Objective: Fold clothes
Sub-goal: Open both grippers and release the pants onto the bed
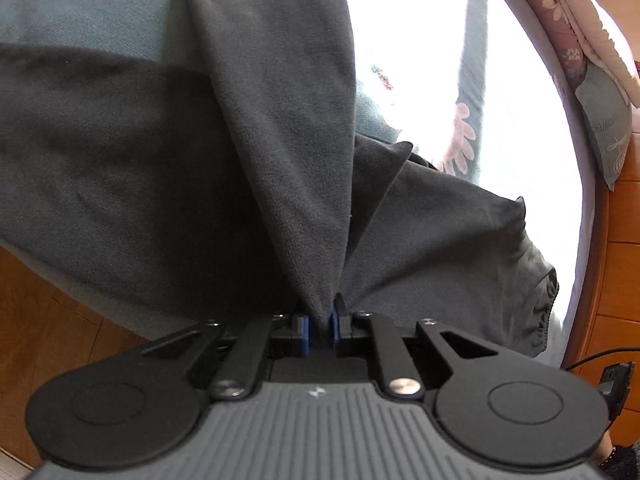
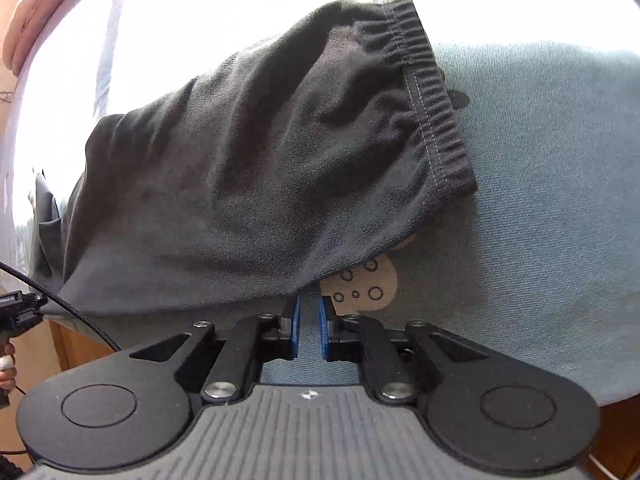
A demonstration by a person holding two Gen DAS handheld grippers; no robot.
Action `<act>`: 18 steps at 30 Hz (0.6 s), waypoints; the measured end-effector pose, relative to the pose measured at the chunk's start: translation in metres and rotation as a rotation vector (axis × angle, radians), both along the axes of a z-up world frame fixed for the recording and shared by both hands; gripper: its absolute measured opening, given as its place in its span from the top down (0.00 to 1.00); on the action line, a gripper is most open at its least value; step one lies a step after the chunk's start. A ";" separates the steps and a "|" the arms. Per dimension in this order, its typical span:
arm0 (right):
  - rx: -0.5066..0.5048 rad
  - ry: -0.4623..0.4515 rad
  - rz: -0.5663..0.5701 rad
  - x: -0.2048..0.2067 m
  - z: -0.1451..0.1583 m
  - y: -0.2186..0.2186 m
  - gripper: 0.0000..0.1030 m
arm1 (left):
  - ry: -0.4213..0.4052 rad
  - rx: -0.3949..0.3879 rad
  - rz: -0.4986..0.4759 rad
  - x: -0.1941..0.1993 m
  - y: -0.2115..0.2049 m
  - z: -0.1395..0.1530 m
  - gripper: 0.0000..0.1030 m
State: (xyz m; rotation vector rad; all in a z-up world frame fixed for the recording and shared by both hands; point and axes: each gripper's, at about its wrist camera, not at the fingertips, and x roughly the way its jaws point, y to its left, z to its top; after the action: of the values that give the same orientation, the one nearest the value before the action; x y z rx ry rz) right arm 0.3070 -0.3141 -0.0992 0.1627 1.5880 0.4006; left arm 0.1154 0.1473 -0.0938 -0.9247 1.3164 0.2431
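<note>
Now L gripper pinches dark pants; R gripper empty.

I see dark grey trousers with light grey stitching on the waistband. The sheet under them is pale blue-grey, with a tan patch with black rings. My gripper pads are blue. The quilt is mauve with pale flowers; the floor is orange-brown wood.

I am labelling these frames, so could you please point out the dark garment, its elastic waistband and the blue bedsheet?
dark garment (image 1: 280, 160): left wrist view, on the raised fold.
elastic waistband (image 2: 436, 92): right wrist view, on the gathered stitched band.
blue bedsheet (image 2: 540, 200): right wrist view, on bare sheet.
</note>
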 end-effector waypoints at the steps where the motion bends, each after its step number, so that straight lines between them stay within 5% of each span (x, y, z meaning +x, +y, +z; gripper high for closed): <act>1: -0.044 -0.062 0.048 0.000 0.010 0.008 0.76 | 0.016 0.030 -0.056 0.002 -0.001 0.009 0.88; 5: -0.157 -0.248 0.216 0.002 0.023 0.030 0.60 | 0.053 0.191 -0.283 0.020 -0.018 0.031 0.89; 7: -0.189 -0.269 0.283 0.011 0.007 -0.009 0.59 | -0.006 0.230 -0.357 0.035 -0.030 0.036 0.88; 10: -0.212 -0.236 0.297 0.025 -0.022 -0.048 0.59 | -0.098 0.213 -0.427 0.078 -0.053 0.030 0.88; 14: -0.165 -0.269 0.266 0.027 -0.007 -0.044 0.57 | -0.167 0.162 -0.497 0.107 -0.083 0.008 0.88; 18: -0.095 -0.317 0.305 0.039 0.010 -0.029 0.57 | -0.135 0.126 -0.479 0.097 -0.093 -0.006 0.87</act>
State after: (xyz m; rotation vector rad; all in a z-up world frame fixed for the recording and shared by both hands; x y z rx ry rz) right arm 0.3456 -0.3432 -0.0890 -0.2101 1.3155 0.5566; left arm 0.2121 0.0542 -0.0997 -0.4902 1.3395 -0.1060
